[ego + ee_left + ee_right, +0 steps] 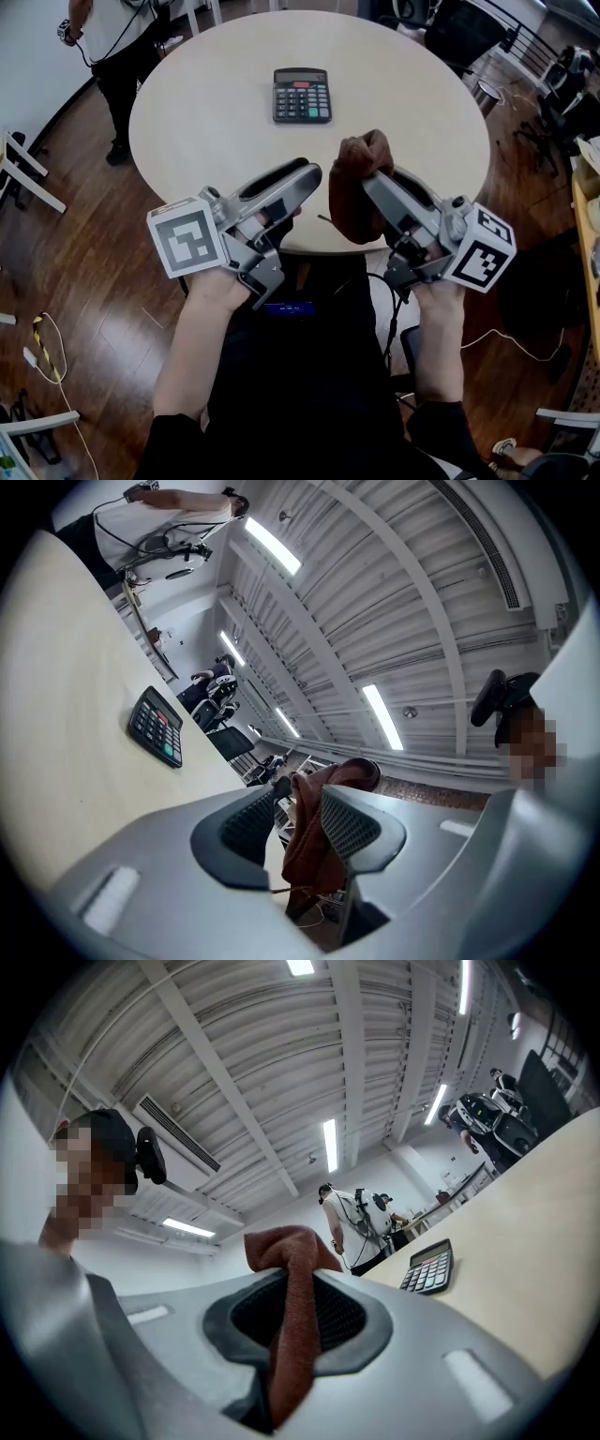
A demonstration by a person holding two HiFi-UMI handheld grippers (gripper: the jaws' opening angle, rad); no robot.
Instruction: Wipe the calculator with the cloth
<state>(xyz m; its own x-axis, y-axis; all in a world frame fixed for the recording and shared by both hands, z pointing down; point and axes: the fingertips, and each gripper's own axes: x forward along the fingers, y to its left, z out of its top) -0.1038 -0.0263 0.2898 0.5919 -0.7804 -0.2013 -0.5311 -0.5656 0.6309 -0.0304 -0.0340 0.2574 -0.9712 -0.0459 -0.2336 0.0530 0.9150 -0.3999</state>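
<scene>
The dark calculator (pixel 302 95) lies flat on the far half of the round beige table (pixel 206 112); it also shows in the left gripper view (pixel 156 727) and the right gripper view (pixel 428 1267). A brown cloth (pixel 356 192) hangs bunched over the table's near edge, with my right gripper (pixel 377 178) shut on it. The pads pinch a fold of the cloth (pixel 291 1335), and its top sticks out above the jaws. My left gripper (pixel 314 173) is just left of the cloth, jaws partly open. Through that gap I see the cloth (pixel 307 841) close ahead, not pinched.
A person (pixel 117 37) stands by the table's far left edge, also visible in the right gripper view (pixel 352 1218). Dark office chairs (pixel 469 28) stand at the far right. White frame legs (pixel 19 169) and a loose cable (pixel 52 361) are on the wooden floor at left.
</scene>
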